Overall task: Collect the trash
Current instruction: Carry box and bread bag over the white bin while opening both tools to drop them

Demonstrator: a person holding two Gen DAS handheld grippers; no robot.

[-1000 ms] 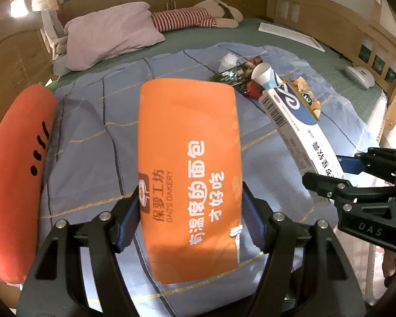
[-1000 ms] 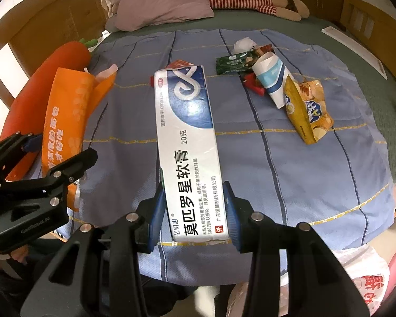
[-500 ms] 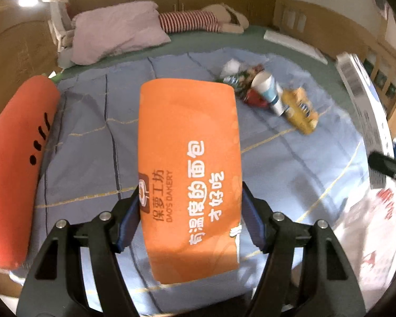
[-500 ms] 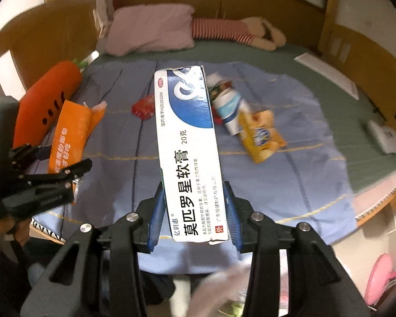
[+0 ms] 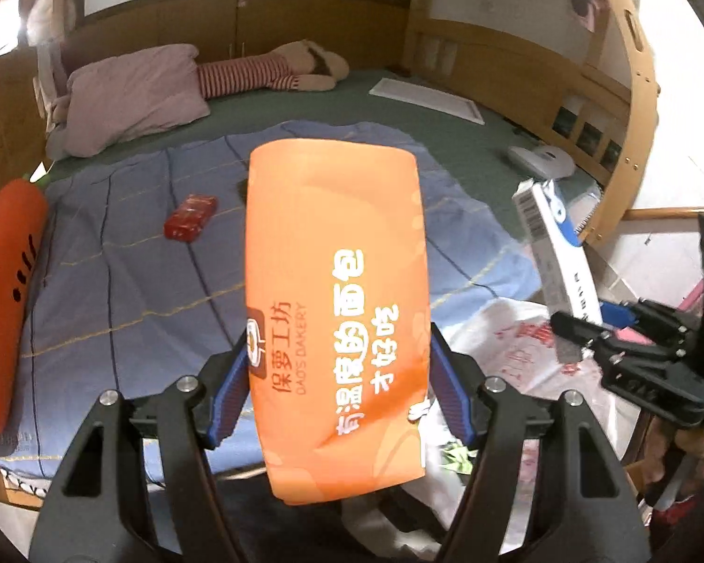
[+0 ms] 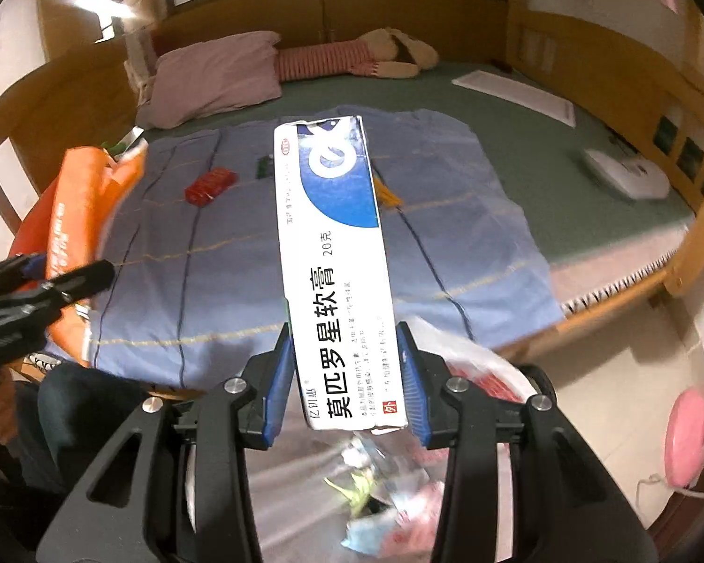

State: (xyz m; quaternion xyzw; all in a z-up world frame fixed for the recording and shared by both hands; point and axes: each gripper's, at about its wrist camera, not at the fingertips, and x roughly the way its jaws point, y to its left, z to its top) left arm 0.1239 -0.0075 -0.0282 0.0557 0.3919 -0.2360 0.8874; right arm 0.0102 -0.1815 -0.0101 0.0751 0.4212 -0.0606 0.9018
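Left wrist view: left tool (image 5: 338,389) clamped on orange bread bag (image 5: 335,309), blue pads pressing both its sides, bag sticking up and forward out of the jaws. Behind it, blue sheet (image 5: 131,281) on the bed, red wrapper (image 5: 191,216) lying on the sheet well apart from the bag. Carrot pillow (image 5: 2,300) at the sheet's left edge. Right tool (image 5: 586,323) visible at right, gripping a white-blue box (image 5: 556,258) tilted upward. White plastic bag (image 5: 507,342) sits below and between the two tools, off the bed's edge.

Right wrist view: right tool (image 6: 347,384) partly closed, pads tight on the box's (image 6: 333,253) lower end; box points away over the sheet (image 6: 220,281). Plastic bag (image 6: 474,370) directly under the tool, mouth open, scraps inside, blurred. Left tool (image 6: 70,281) at left edge with the orange bag (image 6: 77,206) in its grip. Red wrapper (image 6: 210,185) on the sheet; a dark green wrapper (image 6: 264,166) just beside the box's left edge, mostly hidden. Pink object on the floor at right, blurred.
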